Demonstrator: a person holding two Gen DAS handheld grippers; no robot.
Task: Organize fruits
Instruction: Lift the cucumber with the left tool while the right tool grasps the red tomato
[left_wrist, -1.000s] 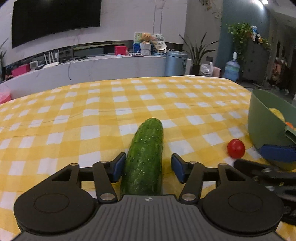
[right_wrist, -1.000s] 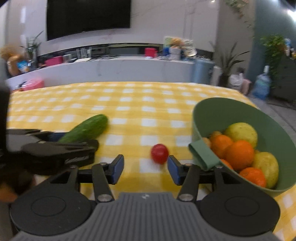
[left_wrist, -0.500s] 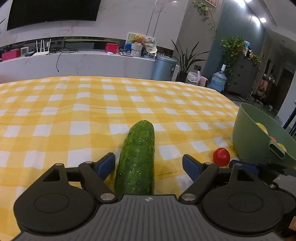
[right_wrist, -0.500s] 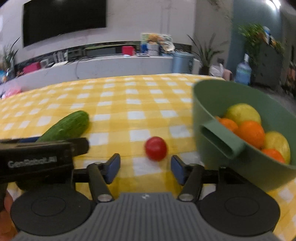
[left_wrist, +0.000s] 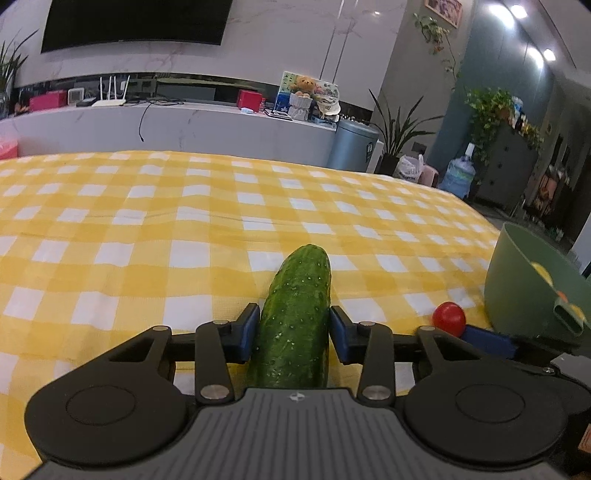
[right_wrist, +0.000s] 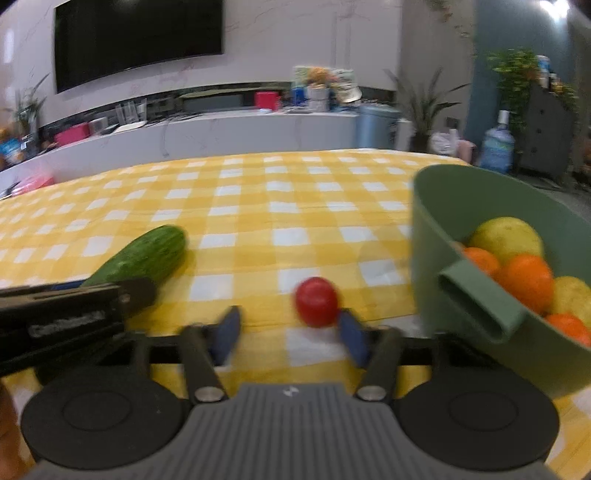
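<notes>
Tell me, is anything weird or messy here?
Nothing is spilled or broken. The cucumber and tomato lie on the cloth, outside the bowl of fruit, and a cucumber seems an odd fit among fruits.

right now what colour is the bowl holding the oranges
The bowl is muted sage green, inside and out. It shows best in the right wrist view.

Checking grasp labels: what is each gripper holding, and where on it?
Left gripper is shut on the cucumber, pads on its sides toward the near end. Right gripper is open, holding nothing.
</notes>
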